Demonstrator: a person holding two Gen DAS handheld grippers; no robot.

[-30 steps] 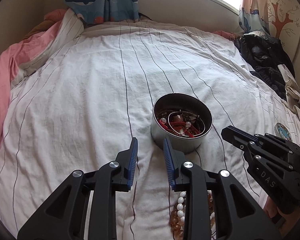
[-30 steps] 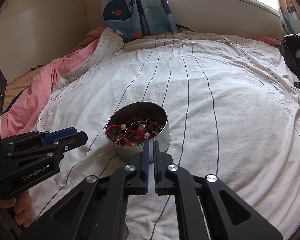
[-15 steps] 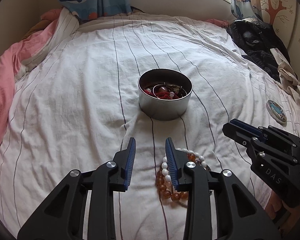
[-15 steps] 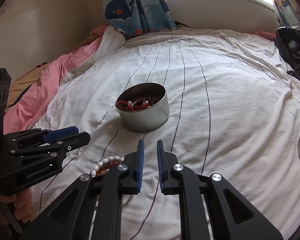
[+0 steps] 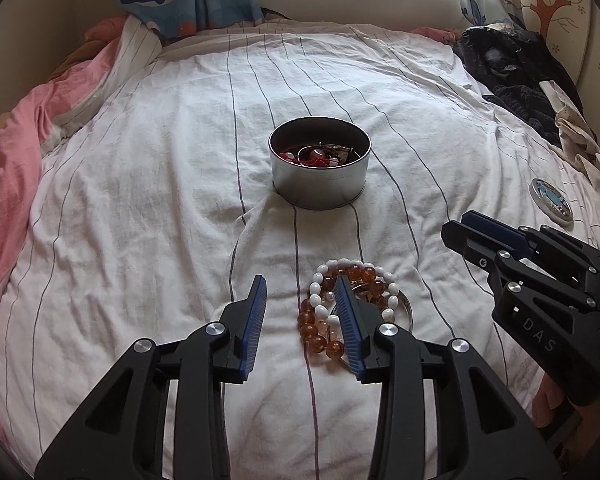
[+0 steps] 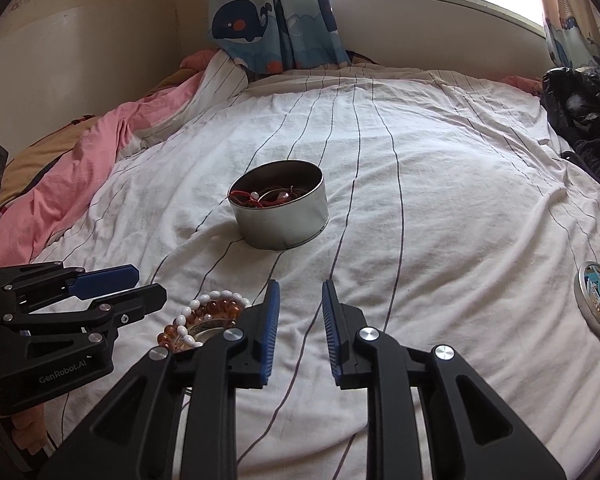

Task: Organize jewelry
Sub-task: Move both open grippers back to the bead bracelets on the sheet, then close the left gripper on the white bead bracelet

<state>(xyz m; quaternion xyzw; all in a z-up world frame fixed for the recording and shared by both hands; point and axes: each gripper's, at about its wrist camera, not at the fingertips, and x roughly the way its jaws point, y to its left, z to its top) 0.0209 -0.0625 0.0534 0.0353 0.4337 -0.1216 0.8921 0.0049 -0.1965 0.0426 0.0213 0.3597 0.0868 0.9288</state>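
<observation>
I've got both tools, left tool (image 5: 300, 316) and right tool (image 6: 300, 320), spread and empty, their jaws just opening, to pinch the bead bracelets (image 5: 350, 304) near the bed's (image 5: 140, 200) front edge for the tin (image 5: 320, 172).

A bed (image 5: 140, 200) covered with a white, thin-striped sheet (image 6: 440, 200) is seen. A round metal tin (image 5: 320, 188) holding jewelry is set near its middle. A heap of amber and white bead bracelets (image 5: 340, 308) is laid on the sheet nearer the cameras. A round lid (image 6: 598, 304) is placed toward the right edge, apart from the tin. A pink quilt (image 5: 16, 168) is bunched along the left side; dark clothing (image 5: 512, 76) is piled at the far right.
</observation>
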